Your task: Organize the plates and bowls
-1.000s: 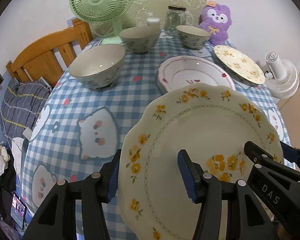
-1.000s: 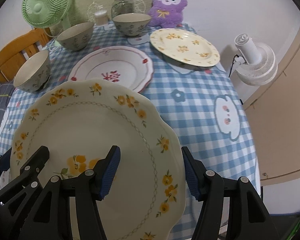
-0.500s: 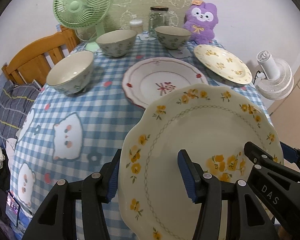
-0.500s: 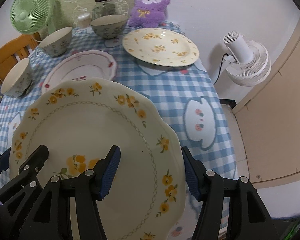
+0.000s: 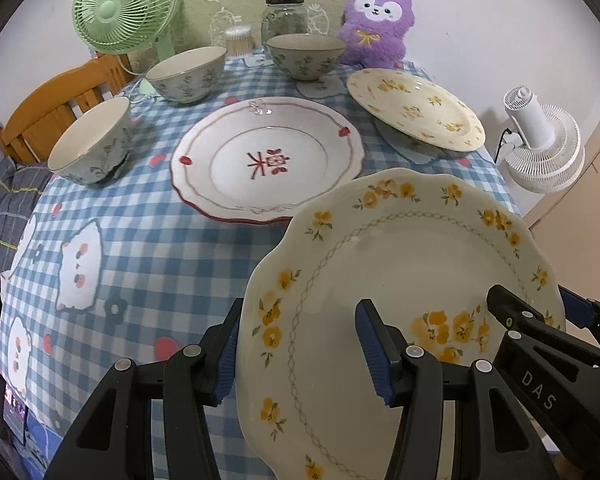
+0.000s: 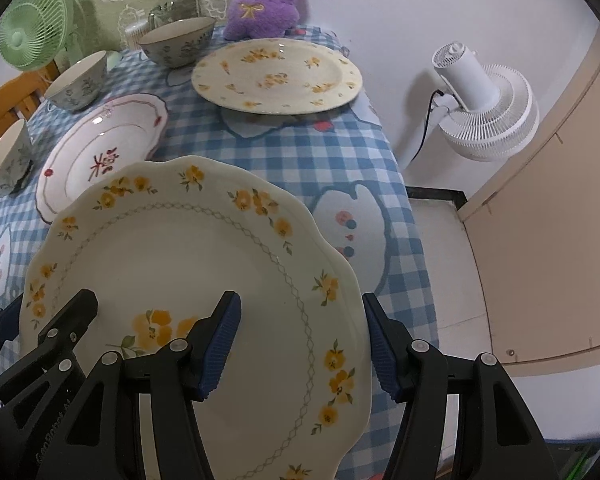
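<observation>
We hold cream scalloped ceramic plate with yellow flowers (image 5: 400,280) aloft over near right of blue checked tablecloth (image 5: 140,248). Left gripper (image 5: 300,344) clenched on its near-left rim, right gripper (image 6: 300,340) on its near-right rim. Likely stiff, glazed-slick, breakable, fairly heavy; rim best hold. Round, no long axis; face up, far edge tipped up, towards red-trimmed white plate (image 5: 268,160).
</observation>
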Demonstrator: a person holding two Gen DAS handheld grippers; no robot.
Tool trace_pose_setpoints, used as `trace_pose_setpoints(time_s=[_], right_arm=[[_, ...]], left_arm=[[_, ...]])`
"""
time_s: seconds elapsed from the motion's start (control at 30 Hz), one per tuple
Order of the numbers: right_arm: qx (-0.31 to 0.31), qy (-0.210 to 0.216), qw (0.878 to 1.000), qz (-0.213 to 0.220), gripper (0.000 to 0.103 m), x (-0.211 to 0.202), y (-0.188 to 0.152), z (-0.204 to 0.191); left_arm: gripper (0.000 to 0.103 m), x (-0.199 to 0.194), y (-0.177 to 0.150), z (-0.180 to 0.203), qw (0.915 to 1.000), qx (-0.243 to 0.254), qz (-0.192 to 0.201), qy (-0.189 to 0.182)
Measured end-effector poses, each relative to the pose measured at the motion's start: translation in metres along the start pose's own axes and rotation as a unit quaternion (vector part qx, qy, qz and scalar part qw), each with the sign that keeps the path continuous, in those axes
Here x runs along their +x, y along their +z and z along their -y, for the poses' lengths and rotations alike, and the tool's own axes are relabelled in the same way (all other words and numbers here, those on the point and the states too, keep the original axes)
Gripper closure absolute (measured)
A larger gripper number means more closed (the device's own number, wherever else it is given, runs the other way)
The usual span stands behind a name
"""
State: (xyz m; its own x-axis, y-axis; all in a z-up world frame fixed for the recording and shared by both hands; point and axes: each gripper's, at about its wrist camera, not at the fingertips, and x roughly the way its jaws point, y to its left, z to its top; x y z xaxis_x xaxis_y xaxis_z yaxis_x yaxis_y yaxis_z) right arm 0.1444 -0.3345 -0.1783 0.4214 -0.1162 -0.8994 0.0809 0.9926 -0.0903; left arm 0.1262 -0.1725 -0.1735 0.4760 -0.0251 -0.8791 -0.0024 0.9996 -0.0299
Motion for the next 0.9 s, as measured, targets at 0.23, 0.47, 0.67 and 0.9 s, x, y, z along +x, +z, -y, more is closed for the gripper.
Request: trace_pose_setpoints(time_s=[0.23, 0.47, 0.67, 0.9], right_arm=[[0.005, 0.001, 1.000, -0.010, 0.039, 0.014, -0.001, 0.017], [0.004, 0.008, 1.000, -0.019, 0.039, 0.026, -0.001, 0.022], [0.002, 0.011, 1.000, -0.022, 0.039, 0.032, -0.001, 0.021], [-0.002, 0.011, 1.000, -0.021, 0.038, 0.031, -0.003, 0.021]], left_arm=[[0.048, 0.011, -0.001, 0.018, 0.9999, -0.001, -0.013, 0.001], [0.048, 0.021, -0.002, 0.031, 0.9997, -0.003, -0.023, 0.009], [0.049, 0.029, -0.004, 0.033, 0.9992, -0.004, -0.033, 0.023], [0.047, 0.032, -0.006, 0.033, 0.9991, -0.007, -0.034, 0.022]])
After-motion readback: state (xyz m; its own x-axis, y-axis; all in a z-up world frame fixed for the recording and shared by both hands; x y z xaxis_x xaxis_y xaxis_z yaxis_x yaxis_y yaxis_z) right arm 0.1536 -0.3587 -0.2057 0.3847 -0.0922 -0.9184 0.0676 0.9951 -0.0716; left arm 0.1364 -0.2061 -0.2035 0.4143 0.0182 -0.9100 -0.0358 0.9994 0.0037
